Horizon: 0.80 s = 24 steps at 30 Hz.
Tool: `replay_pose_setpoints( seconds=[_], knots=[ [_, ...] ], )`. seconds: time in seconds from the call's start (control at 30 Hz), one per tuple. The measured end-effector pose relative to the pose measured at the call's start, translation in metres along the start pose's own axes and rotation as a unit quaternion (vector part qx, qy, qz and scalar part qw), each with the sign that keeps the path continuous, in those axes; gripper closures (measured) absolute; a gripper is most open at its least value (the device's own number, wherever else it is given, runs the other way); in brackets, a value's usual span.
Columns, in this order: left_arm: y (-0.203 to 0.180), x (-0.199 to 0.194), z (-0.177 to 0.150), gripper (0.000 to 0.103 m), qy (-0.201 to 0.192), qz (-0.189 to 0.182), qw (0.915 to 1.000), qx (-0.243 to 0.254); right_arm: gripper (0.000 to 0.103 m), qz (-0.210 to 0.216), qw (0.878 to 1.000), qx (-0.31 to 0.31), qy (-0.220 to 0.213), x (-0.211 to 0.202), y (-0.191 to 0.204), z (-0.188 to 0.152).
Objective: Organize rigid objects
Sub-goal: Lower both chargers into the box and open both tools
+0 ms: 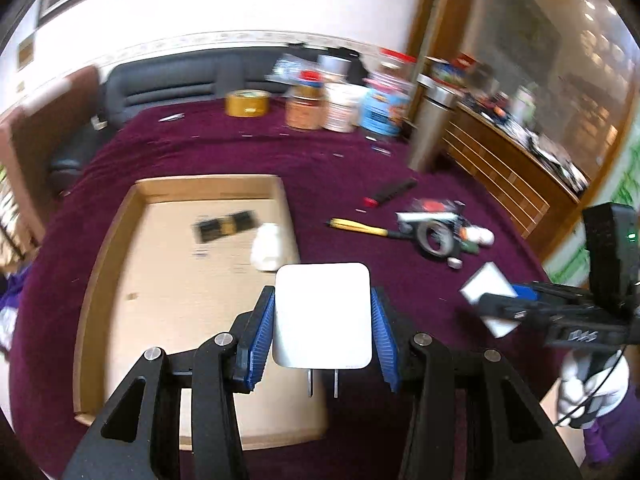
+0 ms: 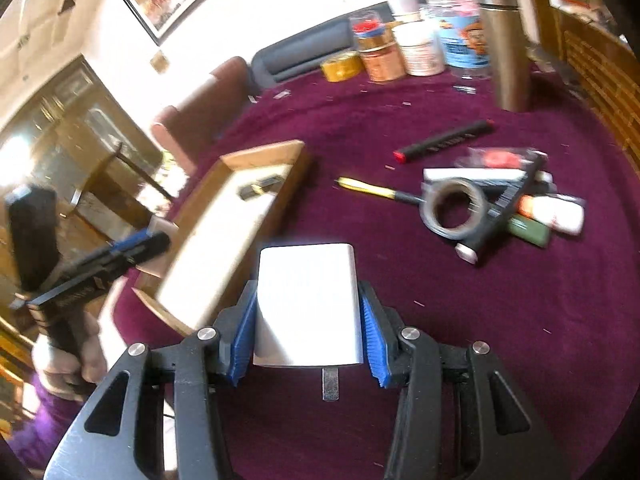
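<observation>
Prongs (image 1: 322,383) face camera — left gripper (image 1: 323,330) clamps charger (image 1: 322,314).

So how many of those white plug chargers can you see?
2. One white charger is clamped in the left gripper above the cardboard tray; another white charger is clamped in the right gripper over the purple tablecloth. The clutter may hide more.

I see a white charger (image 1: 323,316) of smooth, faintly glossy plastic with bare metal prongs, pinched between ribbed blue rubbery pads (image 1: 262,340). The gripper arms look matt black plastic with shiny metal pins. At ten o'clock sits a matt brown cardboard tray (image 1: 86,312). The tablecloth (image 1: 340,168) is maroon, velvety cloth.
</observation>
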<state>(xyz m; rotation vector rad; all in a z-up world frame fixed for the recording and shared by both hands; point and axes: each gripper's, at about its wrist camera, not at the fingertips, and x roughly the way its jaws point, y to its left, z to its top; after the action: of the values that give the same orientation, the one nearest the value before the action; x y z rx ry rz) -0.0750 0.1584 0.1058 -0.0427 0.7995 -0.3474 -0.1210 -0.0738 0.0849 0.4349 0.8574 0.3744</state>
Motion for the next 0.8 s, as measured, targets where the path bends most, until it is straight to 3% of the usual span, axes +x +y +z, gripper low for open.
replay_pose_setpoints(
  seconds=[0.2, 0.43, 0.6, 0.8],
  knots=[
    [0.065, 0.003, -0.001, 0.063, 0.008, 0.043, 0.9974, -0.057, 0.057, 0.064, 0.997, 0.024, 0.023, 0.039, 0.026, 0.033],
    [0.127, 0.042, 0.006, 0.063, 0.044, 0.067, 0.9896, -0.119, 0.057, 0.090, 0.993, 0.030, 0.076, 0.113, 0.060, 0.055],
    [0.152, 0.083, 0.016, 0.063, 0.080, 0.074, 0.9837, -0.142, 0.057, 0.082, 0.989, 0.019, 0.123, 0.169, 0.085, 0.060],
    [0.173, 0.115, 0.034, 0.063, 0.095, 0.083, 0.9793, -0.158, 0.057, 0.044, 0.987, 0.014, 0.151, 0.213, 0.089, 0.070]
  ],
)
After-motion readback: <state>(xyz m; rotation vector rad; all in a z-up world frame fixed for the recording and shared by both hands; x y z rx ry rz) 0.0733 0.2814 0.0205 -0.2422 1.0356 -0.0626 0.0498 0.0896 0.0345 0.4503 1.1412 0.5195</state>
